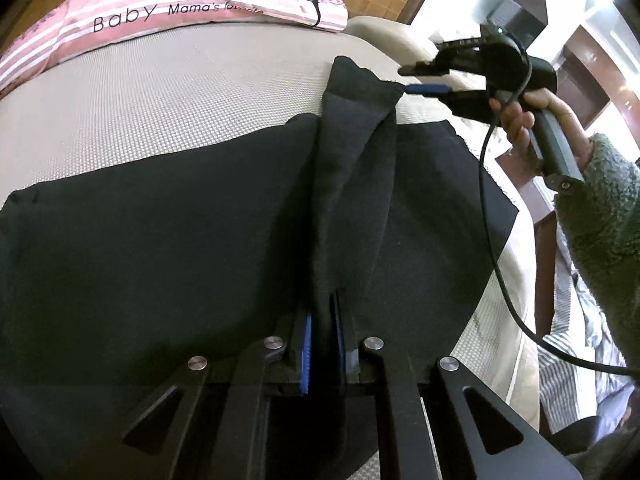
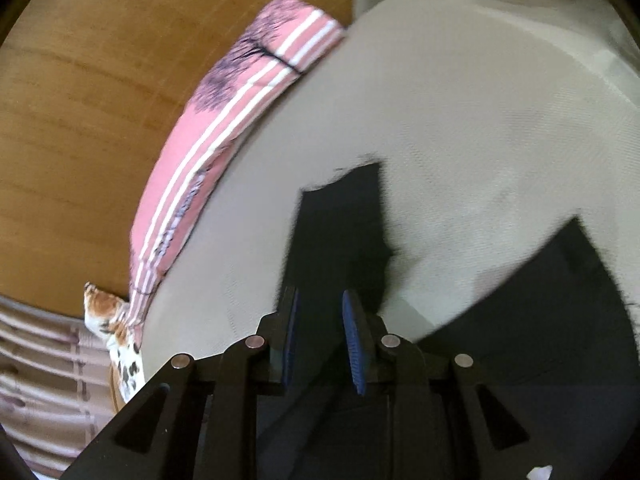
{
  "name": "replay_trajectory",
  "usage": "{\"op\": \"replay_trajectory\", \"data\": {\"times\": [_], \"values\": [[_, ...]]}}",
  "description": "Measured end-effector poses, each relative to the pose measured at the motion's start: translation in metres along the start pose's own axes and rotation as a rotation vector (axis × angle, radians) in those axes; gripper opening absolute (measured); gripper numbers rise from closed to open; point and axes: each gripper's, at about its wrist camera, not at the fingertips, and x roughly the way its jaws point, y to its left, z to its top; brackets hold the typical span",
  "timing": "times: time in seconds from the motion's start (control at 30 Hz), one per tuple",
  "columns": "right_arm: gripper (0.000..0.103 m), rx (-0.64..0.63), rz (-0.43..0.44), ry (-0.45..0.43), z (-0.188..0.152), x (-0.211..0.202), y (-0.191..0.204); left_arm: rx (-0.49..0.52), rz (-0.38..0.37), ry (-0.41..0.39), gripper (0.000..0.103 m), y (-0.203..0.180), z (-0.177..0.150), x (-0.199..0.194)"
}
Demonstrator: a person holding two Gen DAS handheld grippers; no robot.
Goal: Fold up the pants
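Note:
Black pants [image 1: 160, 240] lie on a beige mattress [image 1: 160, 100]. My left gripper [image 1: 322, 336] is shut on a raised fold of the pants that runs up the middle of the left wrist view. The far end of this fold hangs from my right gripper [image 1: 404, 90], held in a hand at upper right. In the right wrist view my right gripper [image 2: 320, 328] has its blue pads [image 2: 354, 344] apart with black pants cloth [image 2: 340, 232] between them; the view is blurred, and whether the pads pinch the cloth does not show.
A pink striped pillow [image 1: 180, 12] lies at the mattress head against a wooden headboard [image 2: 80, 100]. The mattress edge [image 1: 516, 280] runs along the right, with a cable [image 1: 492, 220] and the person's sleeve [image 1: 604, 220] beyond it.

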Motion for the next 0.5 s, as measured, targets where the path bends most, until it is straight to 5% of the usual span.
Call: {"op": "replay_trajectory", "data": {"times": [0.5], "values": [[0.022, 0.009, 0.087, 0.084, -0.036, 0.017, 0.005, -0.005, -0.002, 0.003, 0.010, 0.003, 0.003, -0.003]]}}
